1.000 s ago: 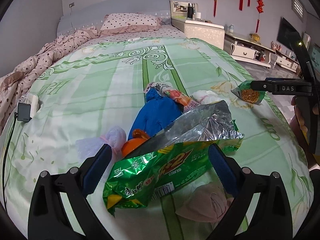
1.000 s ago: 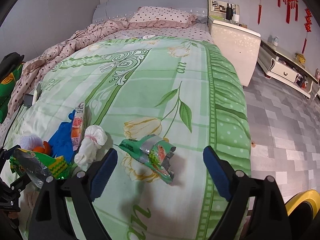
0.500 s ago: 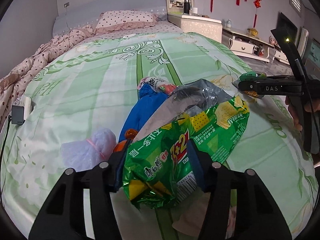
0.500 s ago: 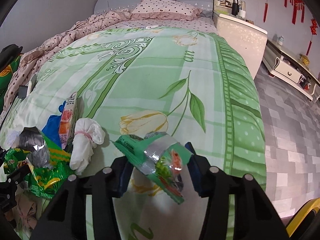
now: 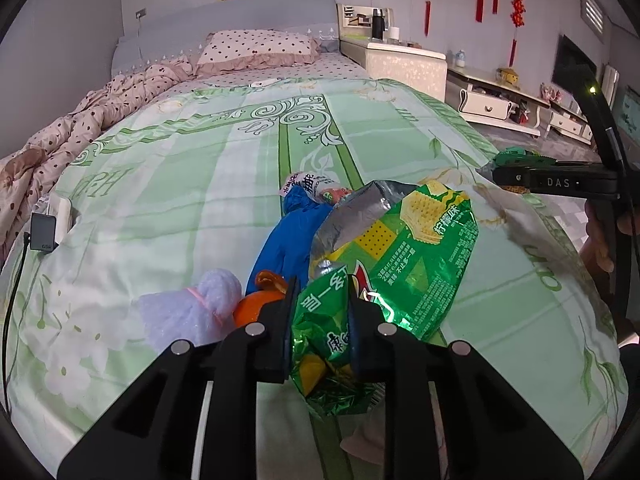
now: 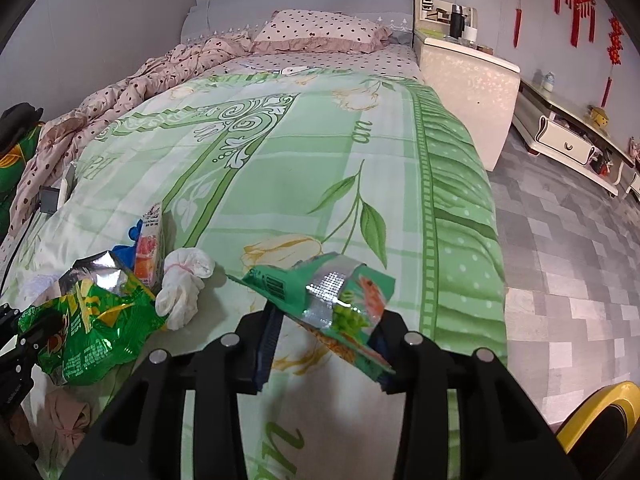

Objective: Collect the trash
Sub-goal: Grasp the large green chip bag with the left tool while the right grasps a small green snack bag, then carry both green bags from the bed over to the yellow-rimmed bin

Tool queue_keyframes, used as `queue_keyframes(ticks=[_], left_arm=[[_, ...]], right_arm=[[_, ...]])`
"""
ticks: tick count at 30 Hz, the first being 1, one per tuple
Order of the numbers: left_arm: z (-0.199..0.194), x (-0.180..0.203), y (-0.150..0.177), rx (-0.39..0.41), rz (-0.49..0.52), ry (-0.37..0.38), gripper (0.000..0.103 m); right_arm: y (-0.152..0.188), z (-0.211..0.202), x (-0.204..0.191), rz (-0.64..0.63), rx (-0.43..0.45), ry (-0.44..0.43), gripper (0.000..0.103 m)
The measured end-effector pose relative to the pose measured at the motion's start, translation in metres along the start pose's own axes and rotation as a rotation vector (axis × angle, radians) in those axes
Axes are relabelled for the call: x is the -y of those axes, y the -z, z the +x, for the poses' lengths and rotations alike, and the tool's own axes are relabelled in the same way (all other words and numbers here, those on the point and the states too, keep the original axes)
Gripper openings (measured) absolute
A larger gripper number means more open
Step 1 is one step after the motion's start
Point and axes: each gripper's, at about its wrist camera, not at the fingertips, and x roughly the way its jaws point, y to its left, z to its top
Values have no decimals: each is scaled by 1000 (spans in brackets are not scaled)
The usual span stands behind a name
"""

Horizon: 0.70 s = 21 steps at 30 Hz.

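Observation:
My left gripper (image 5: 322, 294) has a crumpled green cracker bag (image 5: 420, 248) between its jaws. They are closing, the pads press its lower end, and the foil mouth stands up above the green bedspread (image 5: 180, 184). The same bag (image 6: 92, 320) appears at the lower left of the right wrist view. My right gripper (image 6: 326, 320) is also closing, its pads on a small flat green snack wrapper (image 6: 320, 288) held just above the bed near its right edge.
Behind the bag lie a blue glove (image 5: 284, 240), orange peel (image 5: 256, 304), a white bundle tied with pink (image 5: 192, 312), a drink carton (image 6: 150, 240), a knotted white glove (image 6: 184, 284) and pink cloth (image 6: 64, 412). Grey tiled floor (image 6: 560, 260) runs right of the bed.
Both grippers went from wide open to closed: the left on the cracker bag, now crumpled and raised, the right on the small wrapper, now lifted off the bedspread.

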Motion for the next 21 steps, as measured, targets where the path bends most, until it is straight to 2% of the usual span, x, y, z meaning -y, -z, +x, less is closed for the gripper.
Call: queue_keyframes(ticks=[11,21], left_arm=[[-57,-5,-10,67,-24,-18,18],[-113,6,-20,147,-42,-18,17]], right_arm=[[4,-69,-1,8,71,-23,36],[17,-132,-3,5,136,-37,36]])
